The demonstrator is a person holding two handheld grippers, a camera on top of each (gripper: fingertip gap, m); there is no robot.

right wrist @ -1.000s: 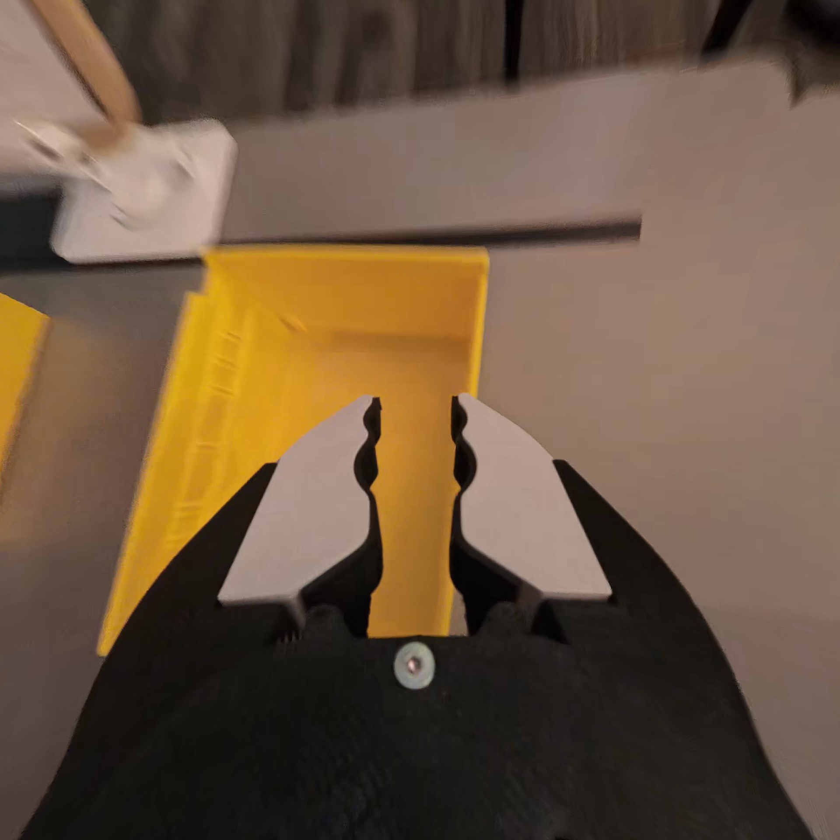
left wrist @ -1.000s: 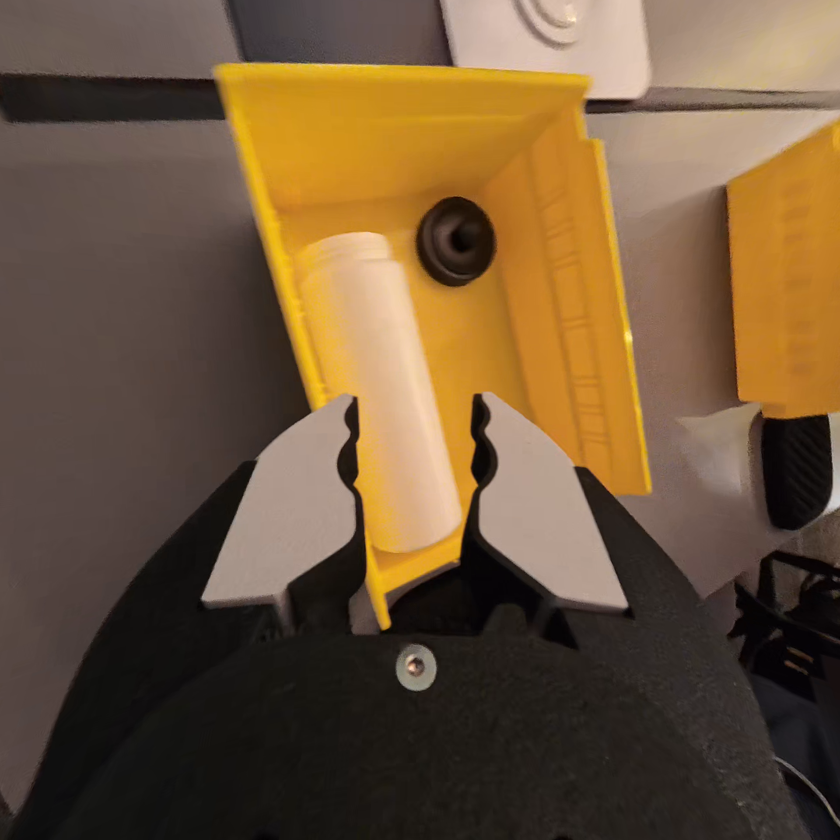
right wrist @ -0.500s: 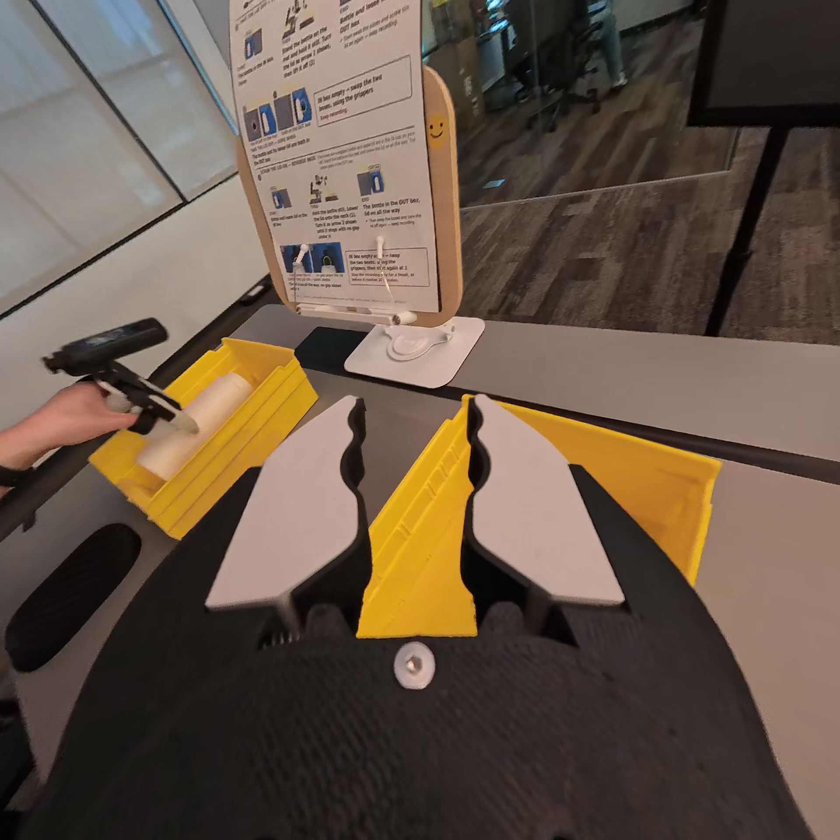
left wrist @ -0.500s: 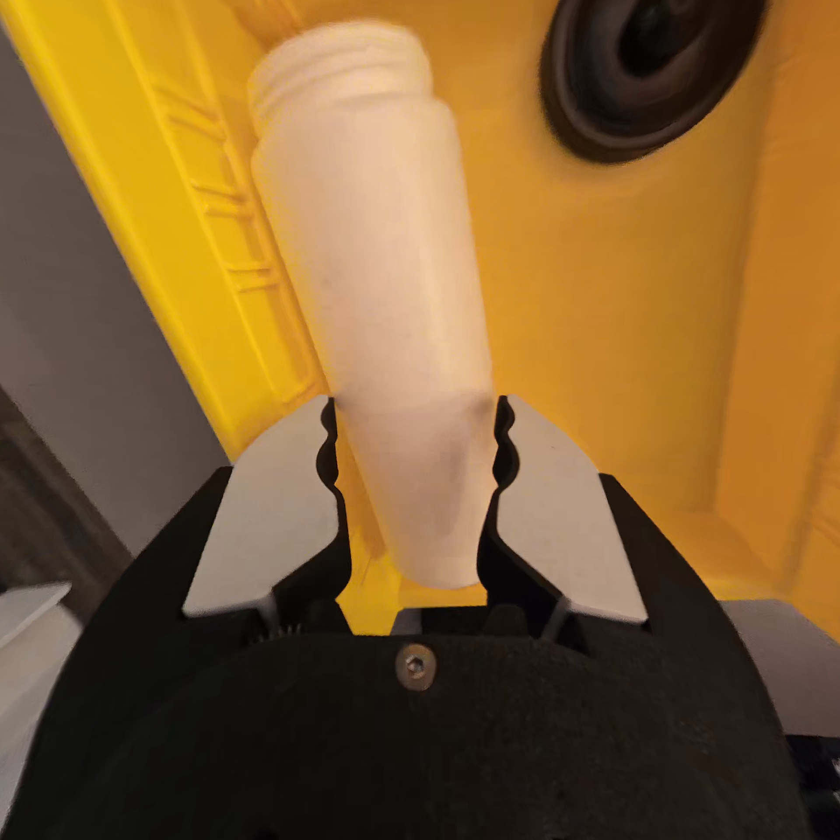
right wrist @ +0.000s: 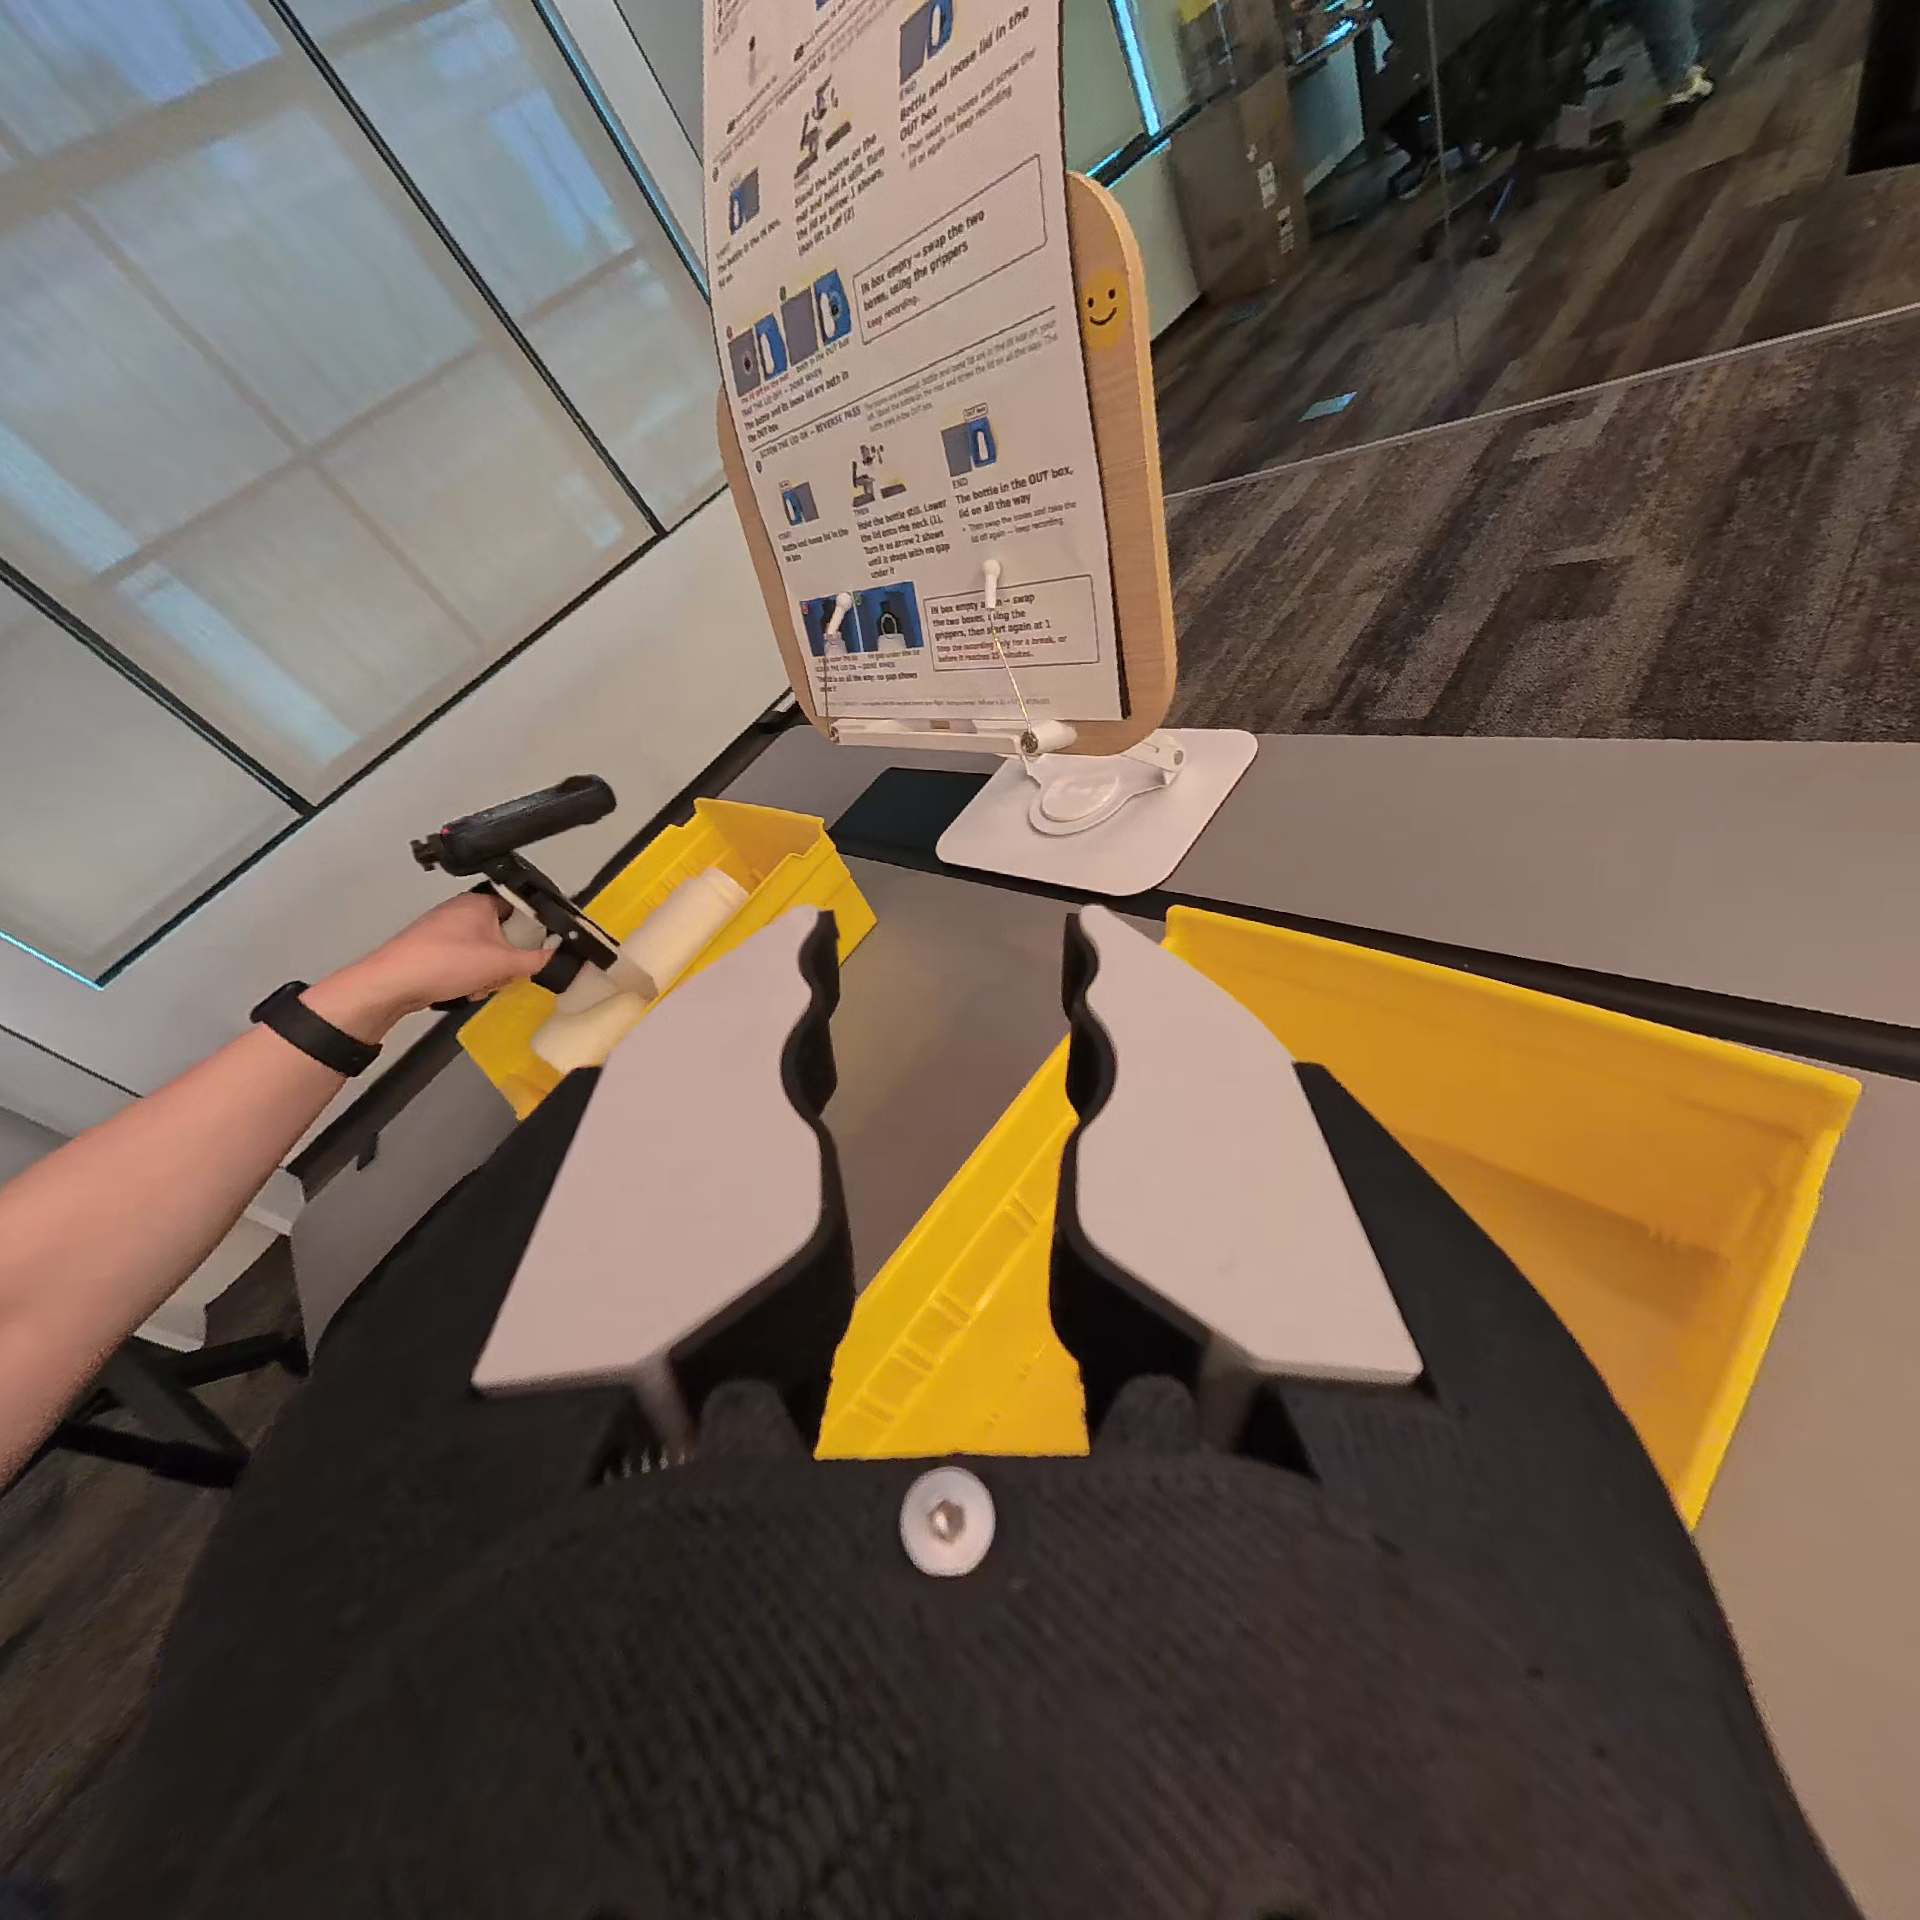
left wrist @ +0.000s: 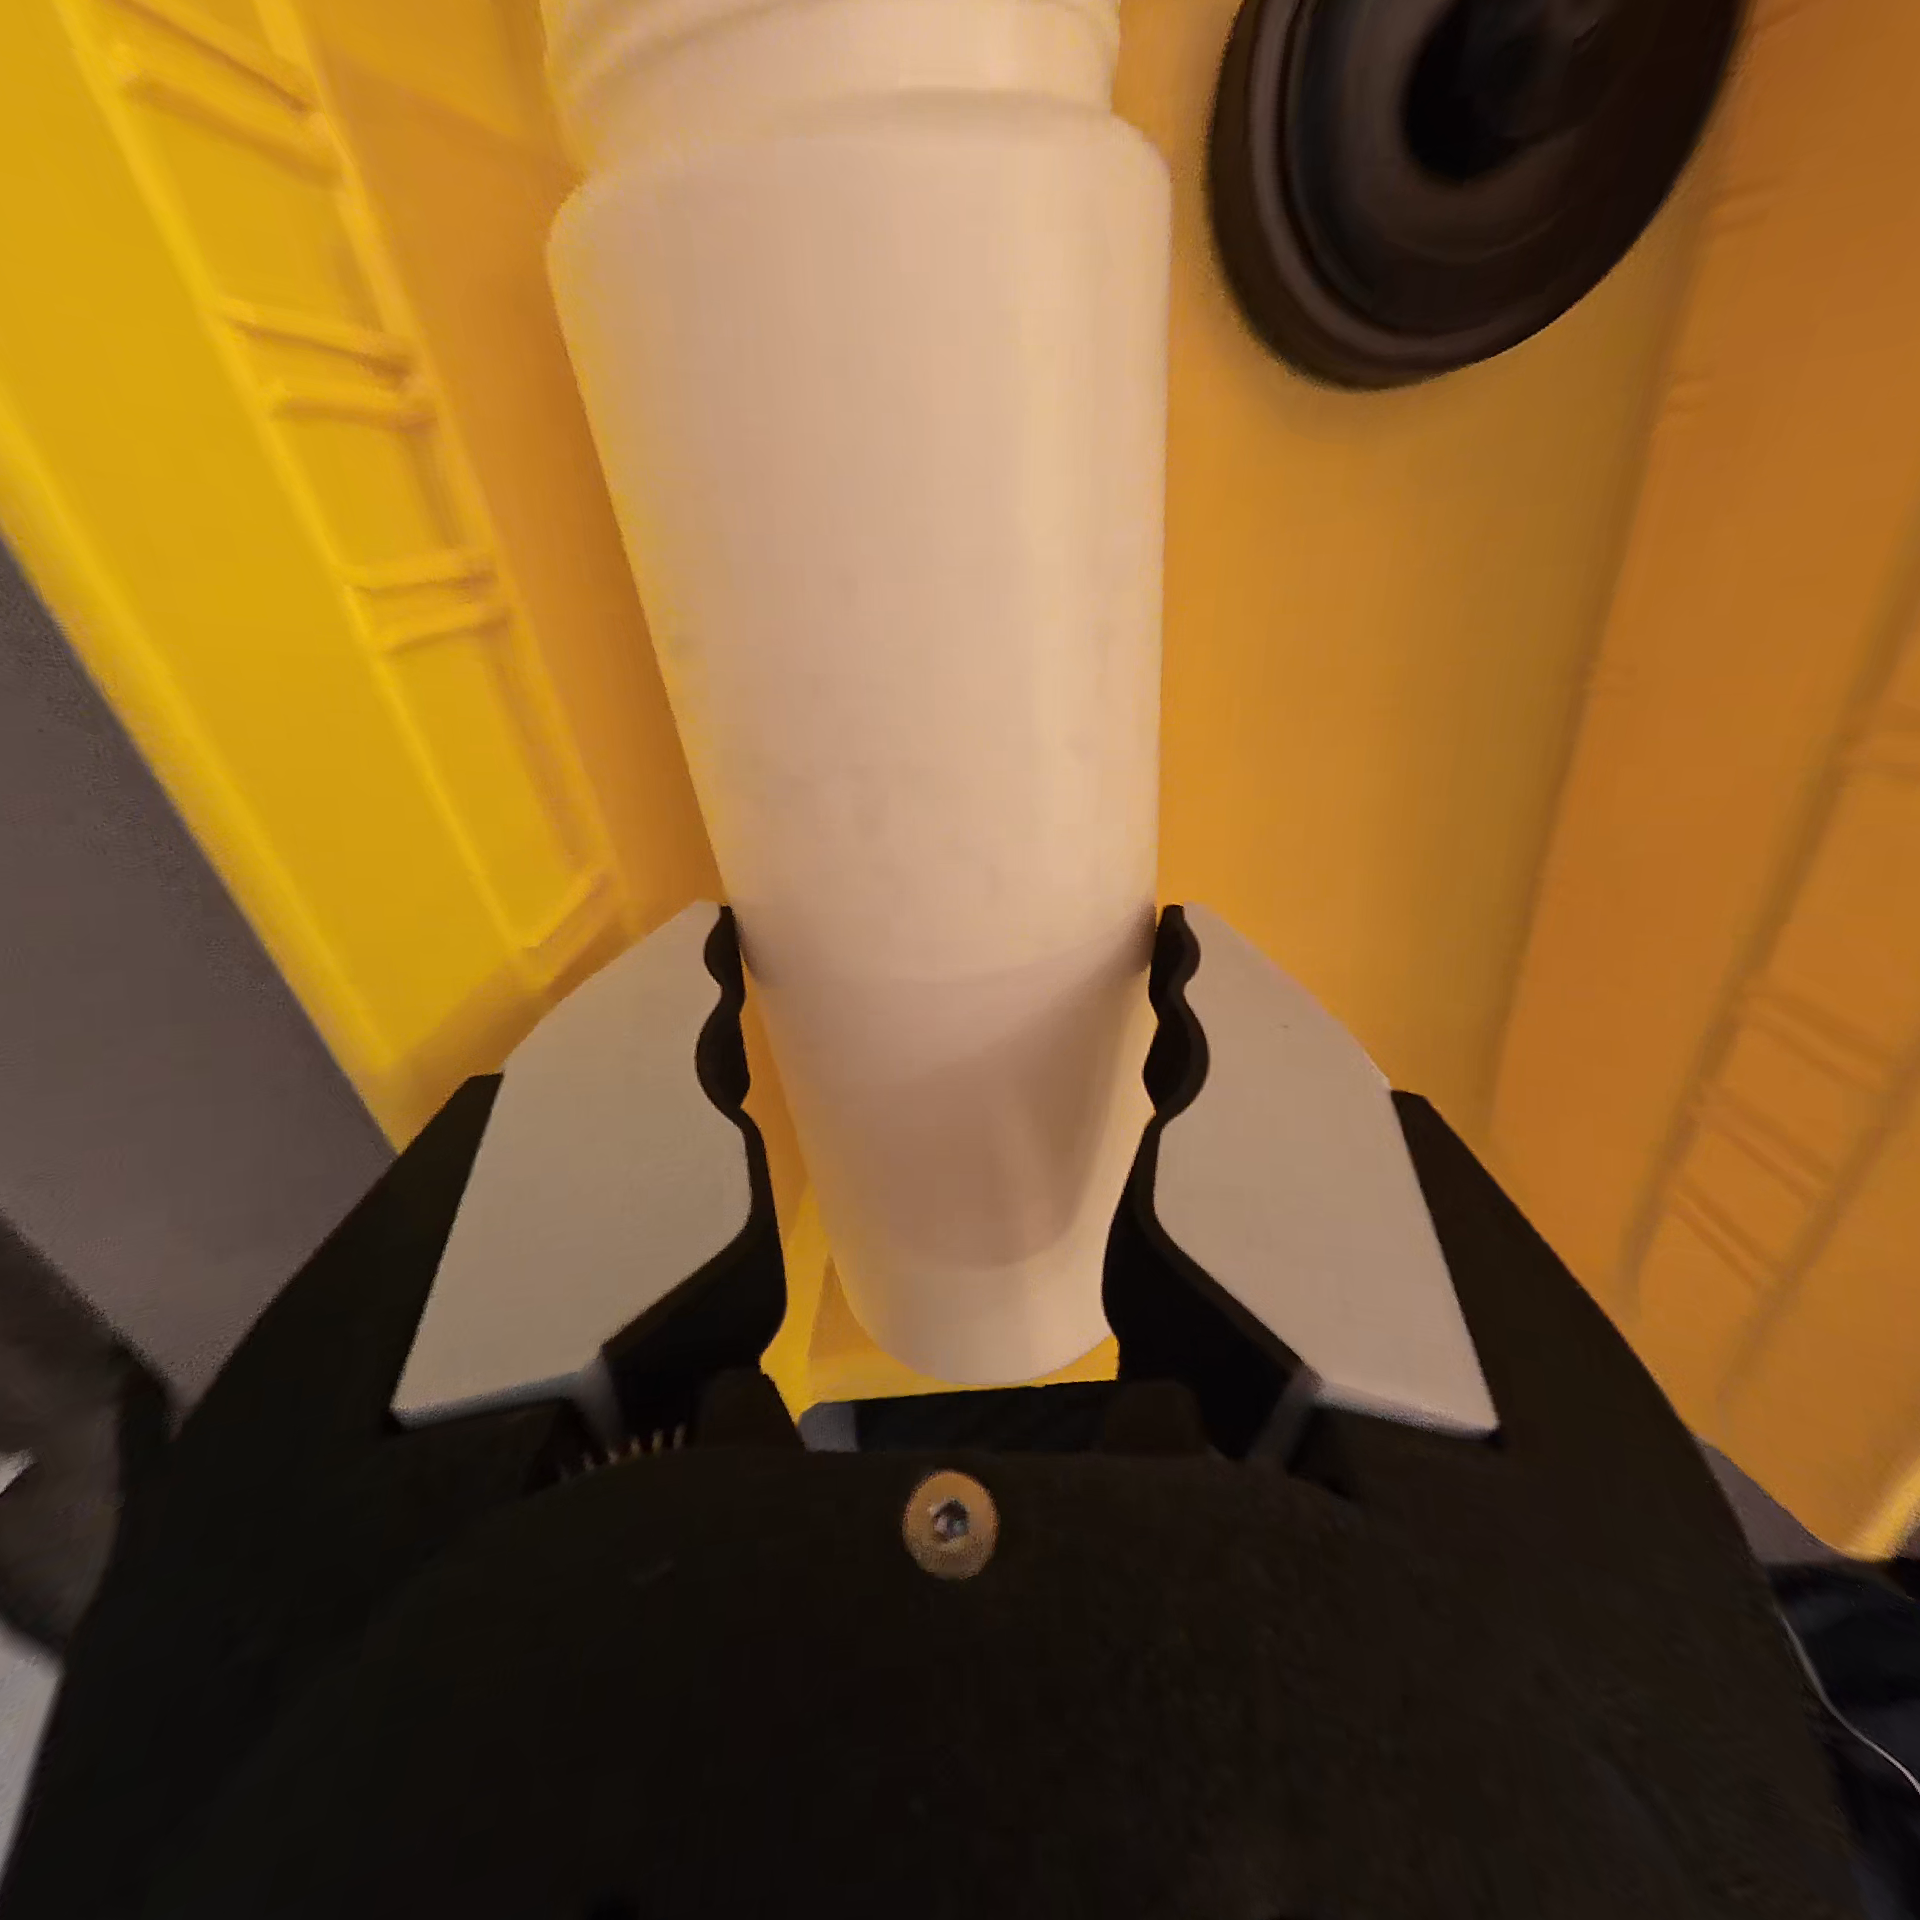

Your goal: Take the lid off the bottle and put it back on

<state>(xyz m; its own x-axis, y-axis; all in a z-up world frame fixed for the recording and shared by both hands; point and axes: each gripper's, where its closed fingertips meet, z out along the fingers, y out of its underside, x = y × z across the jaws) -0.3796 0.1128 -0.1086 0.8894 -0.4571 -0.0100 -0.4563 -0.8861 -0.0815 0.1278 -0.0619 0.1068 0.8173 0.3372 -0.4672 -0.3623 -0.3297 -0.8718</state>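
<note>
Left gripper [left wrist: 948, 1023] clamps bottle [left wrist: 883, 582] near base; right gripper [right wrist: 948, 1023] parted, empty; bottle may pivot, striking bin [left wrist: 312, 499] wall or lid [left wrist: 1455, 177].

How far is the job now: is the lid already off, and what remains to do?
Done: the lid is off, lying in the yellow bin beside the white bottle, whose threaded neck is bare. In hand: the left gripper grips the bottle's base. Left: screwing the lid back on; the right gripper is open and empty.
</note>
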